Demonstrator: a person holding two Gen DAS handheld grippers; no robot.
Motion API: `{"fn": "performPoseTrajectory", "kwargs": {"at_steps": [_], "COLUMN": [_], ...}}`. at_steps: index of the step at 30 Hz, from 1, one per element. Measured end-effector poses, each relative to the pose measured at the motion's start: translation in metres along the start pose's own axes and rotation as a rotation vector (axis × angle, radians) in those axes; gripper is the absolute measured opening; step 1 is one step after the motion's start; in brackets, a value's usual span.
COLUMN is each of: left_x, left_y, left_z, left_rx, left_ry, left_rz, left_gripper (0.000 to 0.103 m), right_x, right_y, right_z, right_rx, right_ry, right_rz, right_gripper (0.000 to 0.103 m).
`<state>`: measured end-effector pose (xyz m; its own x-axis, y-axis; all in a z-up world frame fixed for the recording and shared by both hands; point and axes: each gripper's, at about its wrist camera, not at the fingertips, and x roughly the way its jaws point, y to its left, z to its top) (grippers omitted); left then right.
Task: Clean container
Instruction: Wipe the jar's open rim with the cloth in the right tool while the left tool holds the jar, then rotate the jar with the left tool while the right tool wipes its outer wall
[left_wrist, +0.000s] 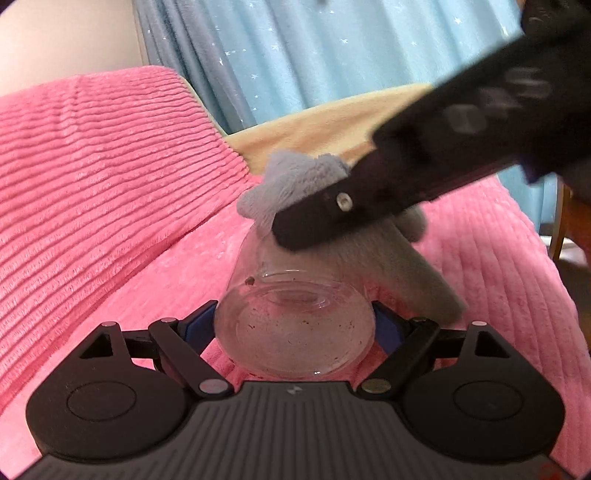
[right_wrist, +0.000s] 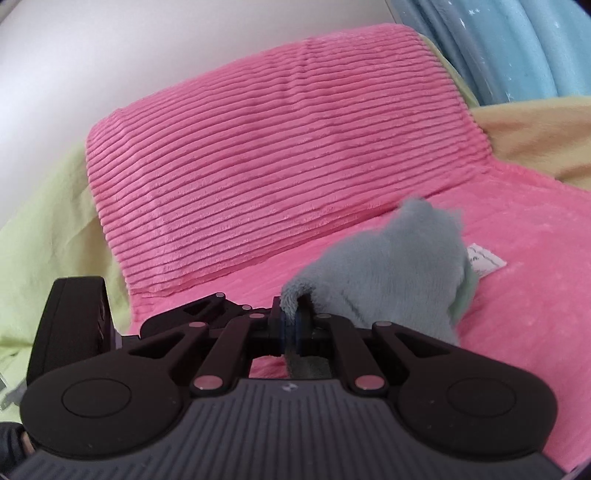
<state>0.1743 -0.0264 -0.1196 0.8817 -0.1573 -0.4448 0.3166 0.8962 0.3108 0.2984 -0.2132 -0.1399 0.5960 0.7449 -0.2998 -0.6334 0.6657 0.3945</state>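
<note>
Left tongs (left_wrist: 293, 328) clamp the glass container (left_wrist: 291, 325), its base toward the camera; right tongs (right_wrist: 291, 328), nearly closed, pinch a grey cloth (left_wrist: 295, 192) pressed against the container's far end.

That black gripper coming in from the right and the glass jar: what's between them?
A grey cloth, pinched in the right gripper and bunched against the far end of the glass jar, which the left gripper holds. The left wrist view shows it.
</note>
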Motion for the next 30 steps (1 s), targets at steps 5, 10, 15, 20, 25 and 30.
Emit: {"fn": "performPoseTrajectory", "kwargs": {"at_steps": [5,10,15,20,25,30], "left_x": [0.002,0.002,0.003,0.004,0.005,0.008], "left_y": [-0.004,-0.018,-0.020,-0.015,-0.012,-0.001], "left_z": [0.001,0.002,-0.001,-0.001,0.001,0.005], "left_rx": [0.040,0.155,0.211,0.184,0.144,0.064], "left_ry": [-0.002,-0.013,-0.022,-0.016,-0.006,0.017], "left_rz": [0.010,0.038,0.045,0.028,0.018,-0.013], "left_gripper": [0.085,0.085,0.085,0.085,0.085,0.090], "right_x": [0.016,0.028,0.026,0.025,0.024,0.023], "right_y": [-0.024,-0.038,-0.036,-0.035,-0.033,-0.031], "right_z": [0.013,0.020,0.019,0.019,0.018,0.017], "right_rx": [0.043,0.061,0.055,0.049,0.042,0.036], "right_ry": [-0.047,-0.081,-0.077,-0.073,-0.069,-0.065], "right_rz": [-0.056,-0.106,-0.103,-0.101,-0.098,-0.095], "right_gripper": [0.003,0.004,0.004,0.002,0.002,0.002]}}
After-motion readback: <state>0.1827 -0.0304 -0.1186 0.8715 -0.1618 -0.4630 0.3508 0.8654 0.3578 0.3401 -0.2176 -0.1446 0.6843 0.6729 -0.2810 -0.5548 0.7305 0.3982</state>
